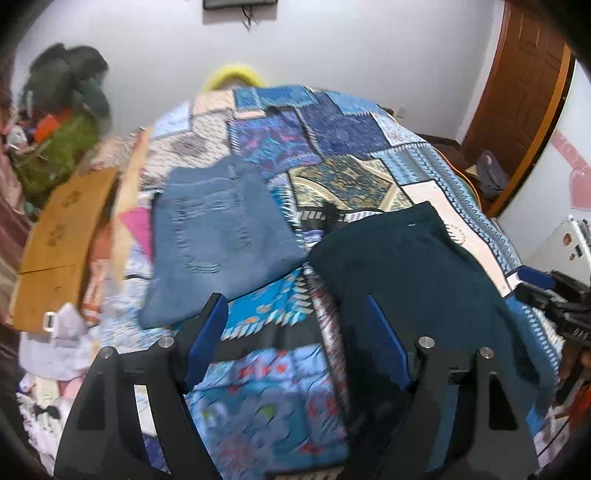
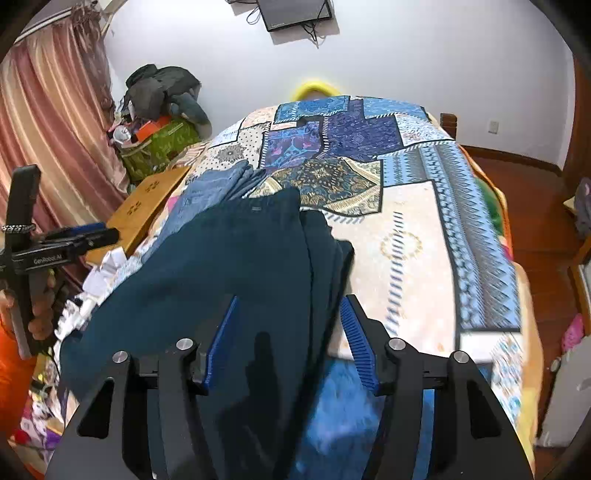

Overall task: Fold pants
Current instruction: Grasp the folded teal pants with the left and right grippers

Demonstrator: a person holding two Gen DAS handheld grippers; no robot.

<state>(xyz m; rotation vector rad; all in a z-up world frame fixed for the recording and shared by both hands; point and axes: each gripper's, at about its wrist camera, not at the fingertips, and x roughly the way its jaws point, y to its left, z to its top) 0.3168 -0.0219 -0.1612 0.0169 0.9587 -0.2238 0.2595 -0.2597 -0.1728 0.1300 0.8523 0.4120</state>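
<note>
Here both grippers' fingers (image 1: 216, 321) (image 2: 225, 325) stand spread over dark teal pants (image 2: 236, 258)

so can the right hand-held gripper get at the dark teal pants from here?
Probably yes: the right hand-held gripper is open right over the dark teal pants, with nothing lying on them.

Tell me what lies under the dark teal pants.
The dark teal pants lie on the patchwork bedspread and seem to overlap the folded jeans. Anything beneath stays hidden.

bedroom | patchwork bedspread (image 2: 424, 229) | pink curtain (image 2: 48, 122) | wall-mounted screen (image 2: 295, 13) | wooden door (image 1: 517, 99)
</note>
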